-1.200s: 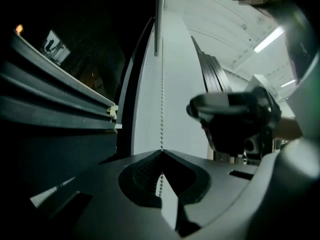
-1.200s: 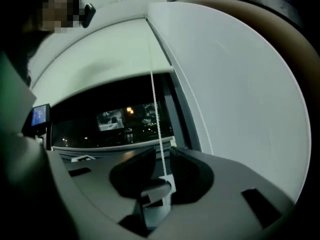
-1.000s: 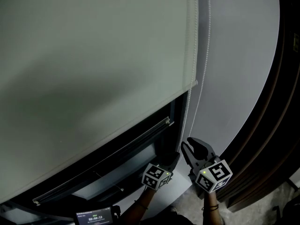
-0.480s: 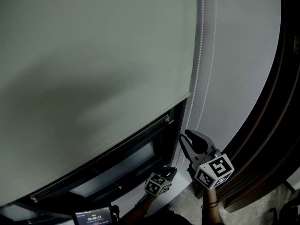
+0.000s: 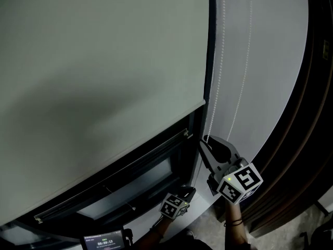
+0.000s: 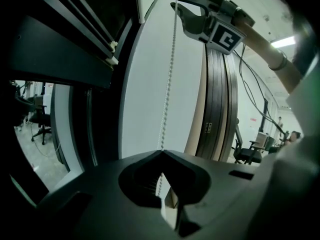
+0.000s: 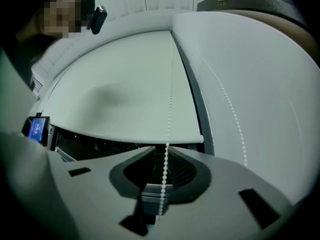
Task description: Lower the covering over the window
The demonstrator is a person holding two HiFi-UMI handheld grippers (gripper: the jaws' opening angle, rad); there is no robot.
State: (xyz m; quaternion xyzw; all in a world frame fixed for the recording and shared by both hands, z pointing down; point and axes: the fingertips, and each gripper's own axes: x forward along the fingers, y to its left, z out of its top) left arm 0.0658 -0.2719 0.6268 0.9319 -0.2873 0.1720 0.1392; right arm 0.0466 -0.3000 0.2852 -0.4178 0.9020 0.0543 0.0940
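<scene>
Left claw (image 6: 161, 151) is clenched on the bead chain (image 6: 169, 74); right claw (image 7: 166, 146) stands loose around it. Light, limp, probably slippery: pinch squarely across beads.

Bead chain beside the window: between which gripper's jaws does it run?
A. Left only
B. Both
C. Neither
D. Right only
B: in its own view the left gripper pinches the bead chain in closed jaws, and the right gripper, in its view, has the chain hanging between its slightly parted jaws.
</scene>
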